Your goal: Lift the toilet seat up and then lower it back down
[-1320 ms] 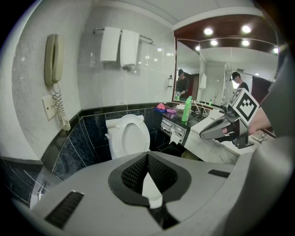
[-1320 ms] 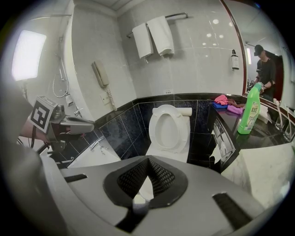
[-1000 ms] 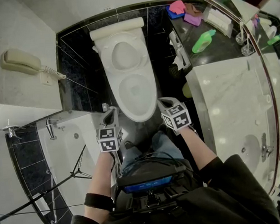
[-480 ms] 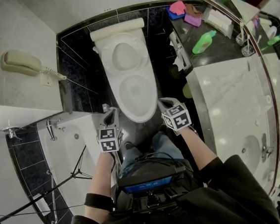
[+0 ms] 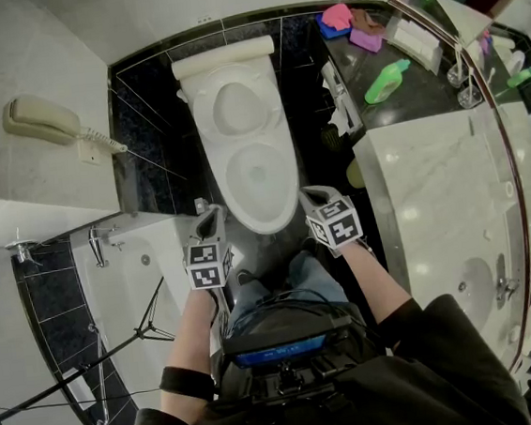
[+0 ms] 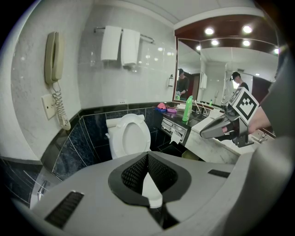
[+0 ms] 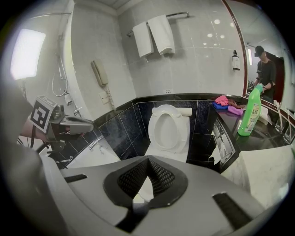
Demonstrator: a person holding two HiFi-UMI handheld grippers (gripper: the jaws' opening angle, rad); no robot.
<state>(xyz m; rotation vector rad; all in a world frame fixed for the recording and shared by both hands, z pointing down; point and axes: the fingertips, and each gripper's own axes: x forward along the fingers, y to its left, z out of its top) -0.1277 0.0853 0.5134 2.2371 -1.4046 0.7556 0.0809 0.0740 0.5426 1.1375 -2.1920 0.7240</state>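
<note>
White oval plastic toilet seat (image 7: 168, 109) stands raised, long axis upright, seemingly against a mostly hidden cistern (image 5: 223, 56). The left gripper (image 5: 211, 210) and right gripper (image 5: 307, 193) have jaws together, empty.

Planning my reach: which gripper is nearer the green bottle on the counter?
Right. The right gripper is on the same side of the toilet as the green bottle; the left gripper is across it.

The left gripper's (image 6: 147, 156) fingers (image 6: 132, 174) are pressed together, empty, pointing toward the raised toilet seat (image 6: 117, 138). The right gripper (image 6: 205, 133) hovers at right.
</note>
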